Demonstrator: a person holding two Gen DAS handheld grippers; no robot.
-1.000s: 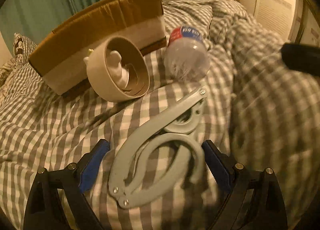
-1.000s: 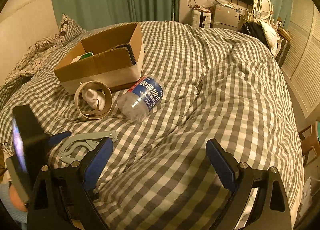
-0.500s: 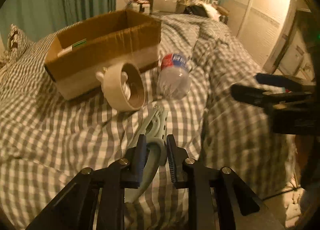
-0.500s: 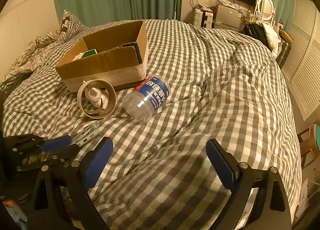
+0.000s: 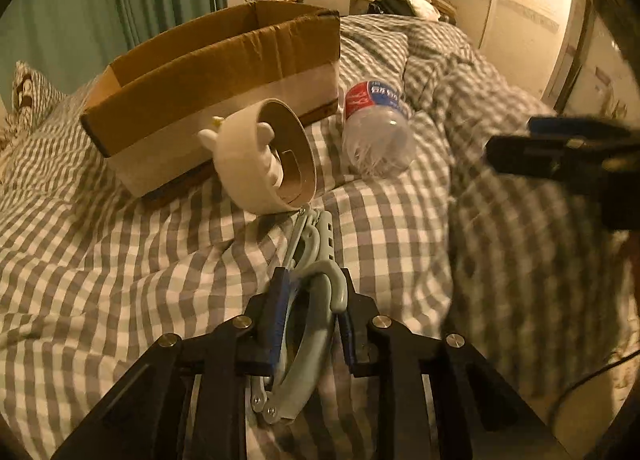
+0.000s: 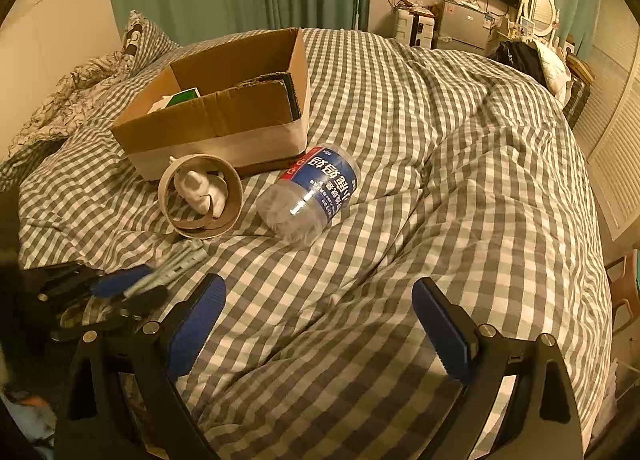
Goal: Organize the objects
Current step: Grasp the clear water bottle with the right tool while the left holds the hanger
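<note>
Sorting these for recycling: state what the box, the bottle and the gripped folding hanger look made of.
Box: brown corrugated cardboard, matte, fluted edge showing.
Bottle: clear thin plastic, glossy glints, printed blue label.
Folding hanger, clamped by the left gripper: probably moulded plastic, pale grey-green, smooth, with small metal-looking rivets.

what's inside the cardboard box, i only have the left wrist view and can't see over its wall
observer: The right wrist view looks down into the cardboard box. A green item and something white lie at its left end, and the middle of the floor looks bare.
operator: is the right gripper open
observer: Yes, the right gripper is wide open with nothing between its fingers, above the checked duvet.
operator: which way does the bottle lie from there
observer: The bottle lies on its side. Its clear end points toward the right gripper and its blue label toward the box.
</note>
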